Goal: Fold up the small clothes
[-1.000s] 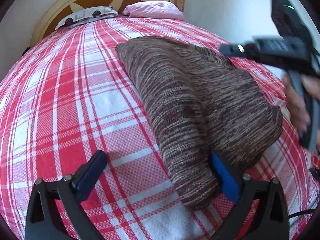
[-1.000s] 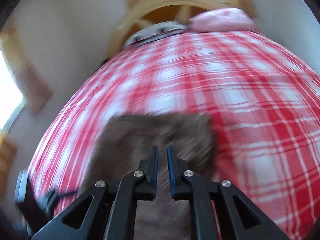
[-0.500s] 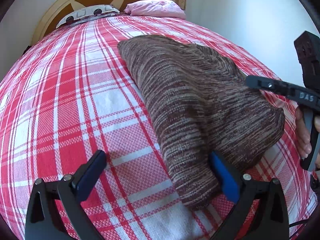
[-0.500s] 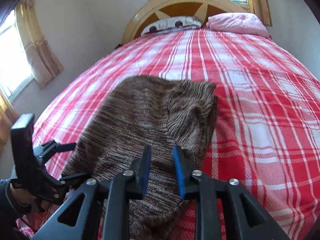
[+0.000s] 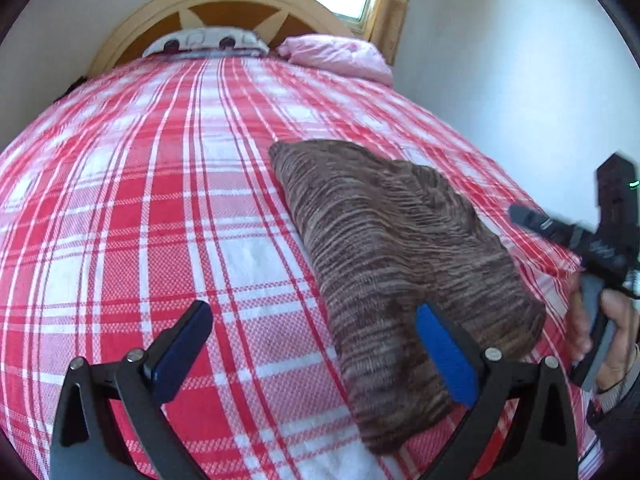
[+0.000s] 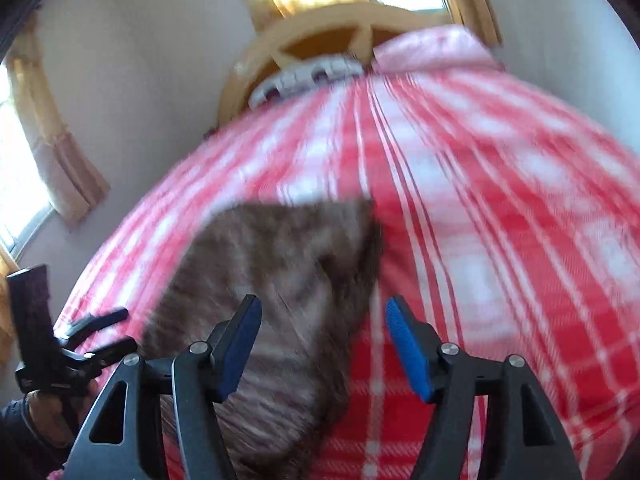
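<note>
A brown striped knit garment [image 5: 392, 248] lies folded on the red and white plaid bed. My left gripper [image 5: 312, 340] is open and empty at the near edge, with its right finger over the garment's near end and its left finger over the bedspread. My right gripper [image 6: 322, 338] is open and empty above the garment [image 6: 280, 272]; this view is motion-blurred. The right gripper also shows in the left wrist view [image 5: 532, 218] at the right of the garment. The left gripper shows in the right wrist view [image 6: 108, 330] at the lower left.
The plaid bedspread [image 5: 160, 208] covers the whole bed. A pink pillow [image 5: 336, 56] and a white patterned pillow [image 5: 204, 42] lie at the wooden headboard [image 5: 216, 4]. White walls flank the bed, with curtained windows behind and at the left.
My right gripper has opened from nearly shut and let go of the garment. My left gripper has tilted up and drawn back. The garment lies still.
</note>
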### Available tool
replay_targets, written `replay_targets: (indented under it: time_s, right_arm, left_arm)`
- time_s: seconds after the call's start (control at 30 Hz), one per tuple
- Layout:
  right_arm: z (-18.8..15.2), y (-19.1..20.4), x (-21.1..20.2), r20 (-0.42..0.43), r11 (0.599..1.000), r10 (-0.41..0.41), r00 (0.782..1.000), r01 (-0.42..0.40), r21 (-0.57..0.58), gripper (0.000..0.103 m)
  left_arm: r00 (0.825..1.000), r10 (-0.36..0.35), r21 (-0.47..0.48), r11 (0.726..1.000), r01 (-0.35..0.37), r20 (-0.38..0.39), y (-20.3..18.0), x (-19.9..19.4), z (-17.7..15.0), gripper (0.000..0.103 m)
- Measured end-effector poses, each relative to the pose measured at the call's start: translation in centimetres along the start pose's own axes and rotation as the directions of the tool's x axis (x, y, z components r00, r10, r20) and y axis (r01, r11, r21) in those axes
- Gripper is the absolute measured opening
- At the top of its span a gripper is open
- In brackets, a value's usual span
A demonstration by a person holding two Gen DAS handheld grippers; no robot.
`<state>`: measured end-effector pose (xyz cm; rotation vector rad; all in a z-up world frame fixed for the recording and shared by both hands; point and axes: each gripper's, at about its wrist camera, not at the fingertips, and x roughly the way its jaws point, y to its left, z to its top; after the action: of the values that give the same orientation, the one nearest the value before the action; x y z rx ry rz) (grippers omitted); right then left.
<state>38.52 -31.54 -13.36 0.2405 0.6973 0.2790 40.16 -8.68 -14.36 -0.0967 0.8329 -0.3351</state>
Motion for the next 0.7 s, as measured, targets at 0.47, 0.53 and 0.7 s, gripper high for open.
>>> replay_targets:
  time_s: [0.47, 0.53, 0.7]
  right_arm:
    - [1.1, -0.2, 6.3, -0.144, 0.998, 0.057, 0.988, -0.056, 0.006, 0.065]
    - [1.2, -0.9, 4.7, -0.081, 1.0, 0.029, 0.996, -0.028, 0.012, 0.066]
    - [1.3, -4.8, 5.6, -0.151, 0.986, 0.048, 0.987, -0.023, 0.167, 0.066]
  left_arm:
    - [0.997, -0.005, 0.03, 1.0, 0.007, -0.079, -0.5, 1.4, -1.0, 0.103]
    - [0.998, -0.045, -0.025, 0.999, 0.045, -0.04, 0.4, 1.3, 0.0, 0.103]
    - [0.994, -0.064, -0.066, 0.996, 0.058, -0.089, 0.7, 3.9, 0.9, 0.103]
